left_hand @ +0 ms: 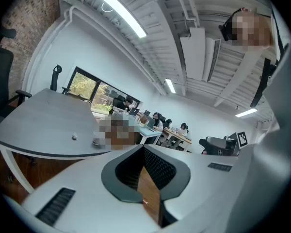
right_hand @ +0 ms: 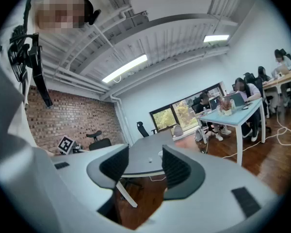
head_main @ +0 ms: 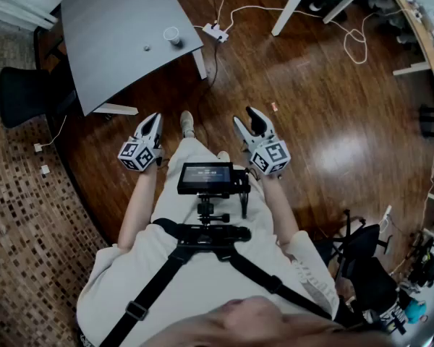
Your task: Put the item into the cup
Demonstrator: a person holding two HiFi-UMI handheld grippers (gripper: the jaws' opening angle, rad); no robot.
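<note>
Grey table (head_main: pixel 116 20) w/ paper cup (head_main: pixel 173 36) & tiny item (head_main: pixel 146 48) is well ahead, up-left. Left gripper (head_main: pixel 153 118) is nearer, jaws pinched together, empty; right gripper (head_main: pixel 247 118) spread wide, empty.

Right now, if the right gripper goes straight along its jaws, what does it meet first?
Nothing close. The right gripper, jaws apart and empty, points over brown wooden floor at the grey table; its near edge would likely come first, near the small white cup. Depth is unclear.
</note>
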